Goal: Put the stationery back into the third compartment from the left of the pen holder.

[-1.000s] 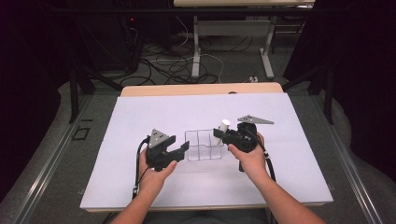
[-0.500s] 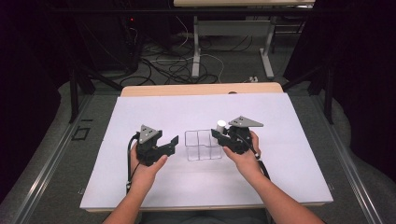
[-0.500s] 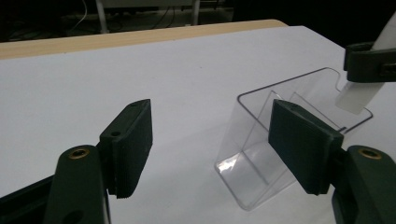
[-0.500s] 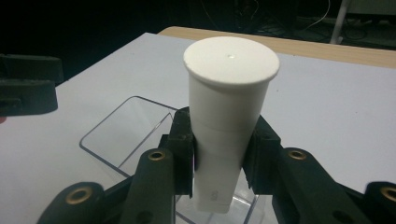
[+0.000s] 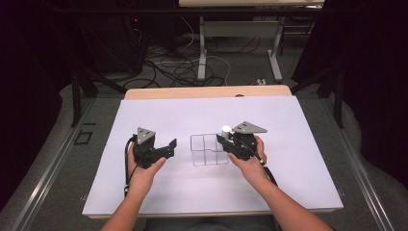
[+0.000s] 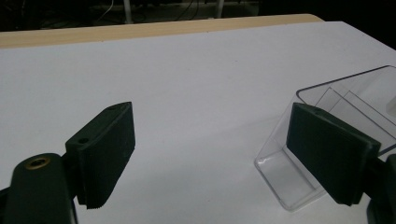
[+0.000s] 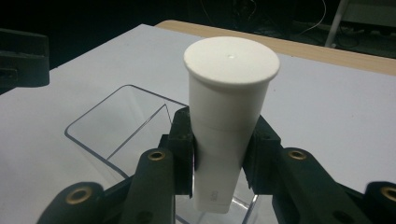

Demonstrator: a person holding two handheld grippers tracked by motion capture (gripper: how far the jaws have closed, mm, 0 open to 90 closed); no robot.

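Note:
A clear plastic divided box (image 5: 208,150) stands in the middle of the white sheet. My right gripper (image 5: 226,138) is at the box's right end, shut on an upright white capped tube (image 5: 225,130). In the right gripper view the tube (image 7: 229,107) stands between the jaws of that gripper (image 7: 219,140), above the box (image 7: 116,121). My left gripper (image 5: 169,144) sits left of the box, apart from it. Its jaws have just been opening and nothing is between them. In the left gripper view this gripper (image 6: 212,140) is wide open, with the box (image 6: 280,172) partly behind the right-hand jaw.
A white sheet (image 5: 288,120) covers the table, with a strip of wooden tabletop (image 5: 207,91) showing at the far edge. Cables (image 5: 178,67) and metal table legs (image 5: 202,48) lie on the floor beyond. Dark curtains close both sides.
My left gripper has drawn back leftward from the box's left end and its jaws have spread wider. The right gripper with the tube has barely shifted.

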